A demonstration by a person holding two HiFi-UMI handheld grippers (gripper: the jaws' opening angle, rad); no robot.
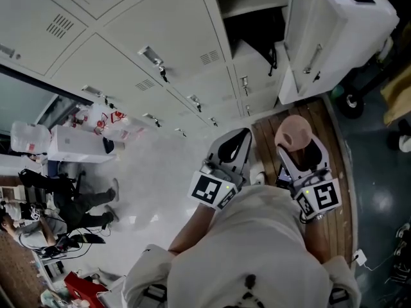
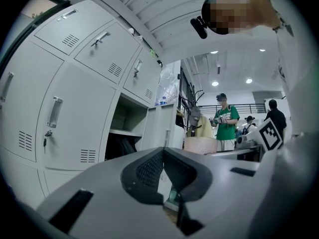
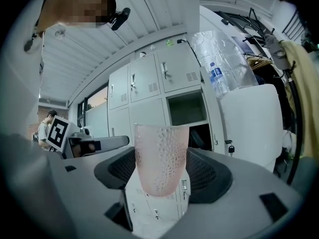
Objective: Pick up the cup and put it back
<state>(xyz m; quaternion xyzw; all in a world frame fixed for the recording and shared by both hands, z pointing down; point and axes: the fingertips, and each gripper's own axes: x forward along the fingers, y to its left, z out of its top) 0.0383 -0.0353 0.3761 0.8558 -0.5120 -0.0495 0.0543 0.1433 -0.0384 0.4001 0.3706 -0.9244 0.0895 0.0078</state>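
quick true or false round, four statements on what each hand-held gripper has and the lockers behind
1. The right hand-held gripper grips a pink cup. True.
2. The left hand-held gripper holds a bottle. False: its jaws are together, with nothing between them.
3. The pink cup stands upright between the jaws in the right gripper view. True.
4. Every locker door is shut. False: one locker stands open behind the pink cup.
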